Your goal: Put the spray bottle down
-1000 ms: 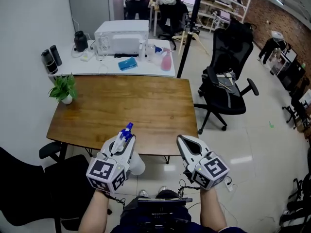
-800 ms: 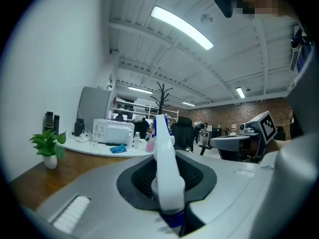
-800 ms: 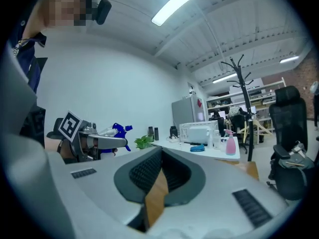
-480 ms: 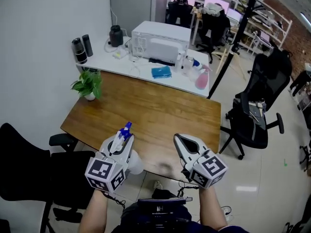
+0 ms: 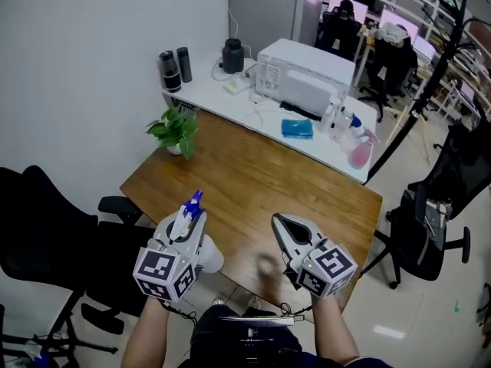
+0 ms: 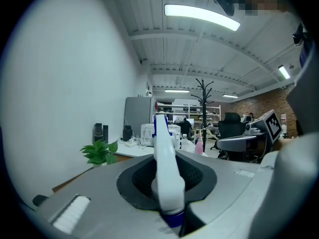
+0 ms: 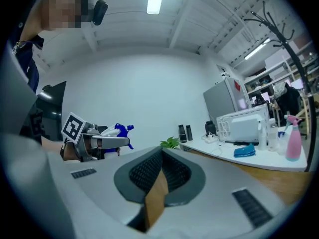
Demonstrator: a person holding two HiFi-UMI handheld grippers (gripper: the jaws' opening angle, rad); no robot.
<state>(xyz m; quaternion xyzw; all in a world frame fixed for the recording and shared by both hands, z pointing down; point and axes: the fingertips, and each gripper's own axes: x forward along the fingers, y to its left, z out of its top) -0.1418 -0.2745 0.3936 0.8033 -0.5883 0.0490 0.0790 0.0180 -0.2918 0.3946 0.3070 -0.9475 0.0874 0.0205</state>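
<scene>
the left hand-held gripper is clamped on the spray bottle. its two jaws press the white sprayer head from either side, the blue collar sits at the back of the jaws, and the blue nozzle sticks out past their tips. in the head view the bottle is held off the surface, over the near edge of the wooden desk and toward its near left corner. the nozzle points toward the far side and the rounded white body hangs beneath the gripper. the right hand-held gripper hovers over the same near edge, further toward the right corner and apart from the left one. its jaws are closed together at the tips with nothing between them, and only a sliver of brown desk top shows through the slit behind. a potted plant stands at the far left corner of the wooden desk. a white desk runs along the far edge of the wooden one. on it are two dark cylinders at the left end, a white appliance in the middle, a blue cloth near its front edge and a pink bottle toward the right end. a black chair sits off the wooden desk's left edge, and a black office chair stands off its right edge.
</scene>
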